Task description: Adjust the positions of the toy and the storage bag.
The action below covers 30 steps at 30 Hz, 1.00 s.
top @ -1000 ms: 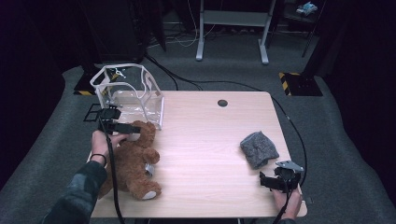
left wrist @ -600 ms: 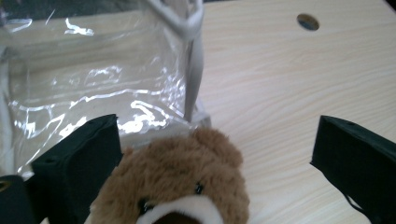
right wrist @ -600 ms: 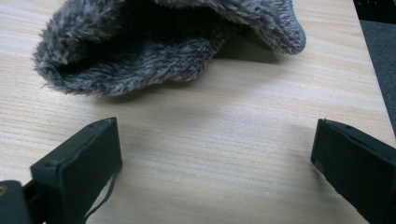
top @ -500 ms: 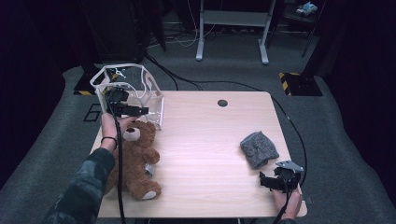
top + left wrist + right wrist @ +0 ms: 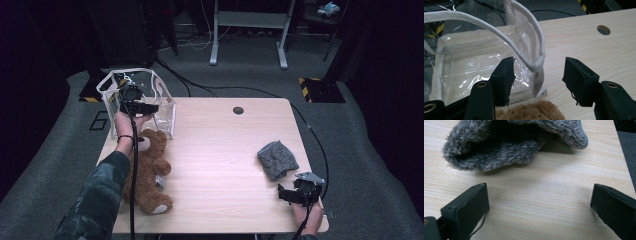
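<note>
The clear bag (image 5: 137,102) is sitting at the far left corner of the surface (image 5: 220,150), and the left gripper (image 5: 537,78) is hovering right at its near corner. Its jaws have just been closing and are standing about half apart, with the bag's white strap (image 5: 499,32) looping down between them, pads not touching it. No brand or writing readable on the bag. A teddy (image 5: 147,167) is lying just beside the bag on the near side. Way over at the near right corner, the right gripper (image 5: 537,210) is resting with jaws wide and nothing between them, a grey hat (image 5: 277,159) lying near it.
</note>
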Available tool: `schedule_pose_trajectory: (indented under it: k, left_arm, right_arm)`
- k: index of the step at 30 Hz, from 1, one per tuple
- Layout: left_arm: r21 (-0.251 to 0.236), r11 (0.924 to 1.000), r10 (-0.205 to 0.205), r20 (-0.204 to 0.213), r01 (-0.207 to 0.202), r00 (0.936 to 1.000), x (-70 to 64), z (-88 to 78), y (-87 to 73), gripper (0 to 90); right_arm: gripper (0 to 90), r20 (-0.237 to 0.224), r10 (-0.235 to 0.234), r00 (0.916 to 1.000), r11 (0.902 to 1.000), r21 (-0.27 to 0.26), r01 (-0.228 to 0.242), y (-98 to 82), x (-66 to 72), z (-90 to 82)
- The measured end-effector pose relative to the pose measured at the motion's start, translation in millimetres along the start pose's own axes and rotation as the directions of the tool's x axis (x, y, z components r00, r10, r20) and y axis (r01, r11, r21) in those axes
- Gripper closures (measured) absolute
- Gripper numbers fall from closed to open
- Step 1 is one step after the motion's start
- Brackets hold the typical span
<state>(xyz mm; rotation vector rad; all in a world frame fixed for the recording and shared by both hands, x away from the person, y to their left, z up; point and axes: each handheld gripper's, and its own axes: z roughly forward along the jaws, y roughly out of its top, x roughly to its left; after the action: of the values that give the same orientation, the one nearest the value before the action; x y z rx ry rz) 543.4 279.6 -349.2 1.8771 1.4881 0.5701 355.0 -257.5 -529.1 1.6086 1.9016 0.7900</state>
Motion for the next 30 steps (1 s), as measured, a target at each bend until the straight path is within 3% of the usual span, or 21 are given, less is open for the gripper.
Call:
schedule_pose_trajectory:
  k: [1,5,8,19,30]
  left_arm:
    - [0.0,1.0,0.004,0.002,-0.004,1.0,-1.2,2.9,0.1,45.8]
    - [-0.008,1.0,0.005,-0.012,-0.005,0.9999,-2.9,8.3,-0.1,69.9]
    - [-0.026,0.9996,0.009,-0.003,-0.009,1.0,-3.6,9.9,-0.6,76.3]
    - [-0.049,0.9976,0.051,0.061,-0.048,0.9968,-9.2,18.0,2.2,79.7]
    - [-0.043,0.9925,0.119,0.131,-0.114,0.9842,-30.1,27.0,8.8,80.1]
  right_arm:
    - [1.3,0.0,0.002,1.0,1.0,0.0,-0.002,0.0,0.2,-0.1]
    - [1.3,0.001,0.006,1.0,1.0,-0.004,-0.006,-0.2,0.8,0.0]
    - [1.3,0.001,0.005,1.0,1.0,-0.001,-0.005,-0.1,0.7,-0.2]
    - [1.3,0.001,0.006,1.0,1.0,-0.004,-0.006,-0.2,0.9,0.0]
    - [1.5,0.002,-0.006,1.0,1.0,-0.006,0.006,-0.4,0.5,-0.1]
